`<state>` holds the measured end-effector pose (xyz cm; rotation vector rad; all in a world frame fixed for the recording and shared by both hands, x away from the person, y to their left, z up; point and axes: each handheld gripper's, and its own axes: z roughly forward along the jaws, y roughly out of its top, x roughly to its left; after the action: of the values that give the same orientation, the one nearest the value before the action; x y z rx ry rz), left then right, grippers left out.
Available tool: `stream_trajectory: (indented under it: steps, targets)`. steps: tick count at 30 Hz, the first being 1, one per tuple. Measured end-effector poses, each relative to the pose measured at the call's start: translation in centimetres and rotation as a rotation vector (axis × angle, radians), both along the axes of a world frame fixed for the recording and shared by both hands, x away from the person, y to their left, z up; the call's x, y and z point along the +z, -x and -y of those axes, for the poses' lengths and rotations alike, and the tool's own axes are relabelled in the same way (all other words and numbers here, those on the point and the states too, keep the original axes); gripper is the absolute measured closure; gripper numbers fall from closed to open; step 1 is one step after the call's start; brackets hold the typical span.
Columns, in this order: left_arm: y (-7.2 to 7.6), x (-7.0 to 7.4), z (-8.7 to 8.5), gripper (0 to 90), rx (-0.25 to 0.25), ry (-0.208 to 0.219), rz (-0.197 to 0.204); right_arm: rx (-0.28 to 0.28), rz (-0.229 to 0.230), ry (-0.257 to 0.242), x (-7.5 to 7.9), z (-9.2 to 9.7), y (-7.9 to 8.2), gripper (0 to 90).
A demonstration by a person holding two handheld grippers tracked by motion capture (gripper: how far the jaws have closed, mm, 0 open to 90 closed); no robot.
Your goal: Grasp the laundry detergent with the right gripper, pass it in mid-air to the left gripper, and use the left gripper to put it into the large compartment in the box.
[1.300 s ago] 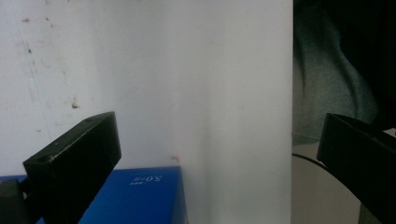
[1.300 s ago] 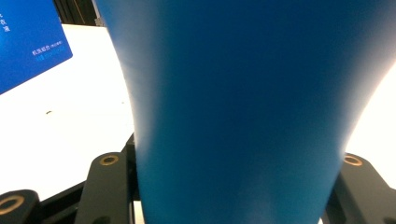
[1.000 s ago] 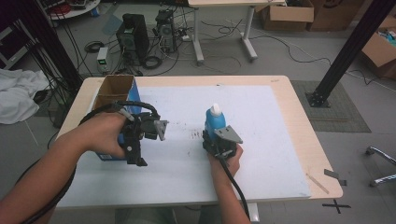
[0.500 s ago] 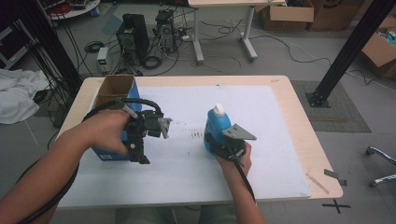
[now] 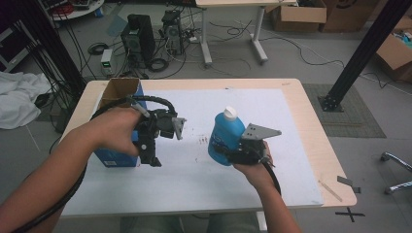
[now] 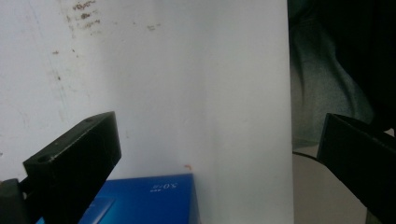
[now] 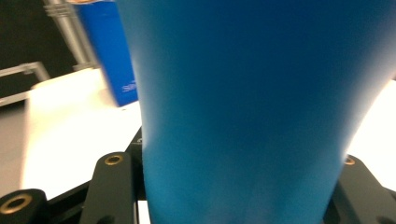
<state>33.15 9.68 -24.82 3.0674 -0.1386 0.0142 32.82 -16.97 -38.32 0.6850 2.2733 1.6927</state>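
Right tongs (image 5: 224,151), just right of centre in the high view, are clamped around the lower body of a blue bottle (image 5: 225,136), held clear of the tabletop (image 5: 296,145). Its long axis runs nearly upright, white cap (image 5: 230,113) on top, leaning slightly toward the upper right of the frame. Left tongs (image 5: 154,138), left of centre, stand wide apart with nothing between them, above the near end of an open blue box (image 5: 116,158). That box lies to the bottle's left, so any drop-off probably means carrying the bottle leftward.

Box (image 5: 118,124) left — bottle (image 5: 225,136) right
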Motion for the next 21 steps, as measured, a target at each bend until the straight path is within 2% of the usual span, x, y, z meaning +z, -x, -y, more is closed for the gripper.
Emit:
stream_trajectory:
  steps: [7,12,21]
  targets:
    - [0.0,0.2,0.8,0.1,-0.011,0.0,-0.008,0.164,0.013,0.047,0.0,-1.0,0.2,44.1]
    - [0.0,0.4,1.4,0.1,-0.021,-0.003,-0.009,0.268,0.014,0.054,-0.1,-2.3,0.5,44.2]
    - [0.0,0.8,2.1,0.1,-0.035,0.01,-0.012,0.373,0.019,0.053,-0.4,-4.2,0.7,44.4]
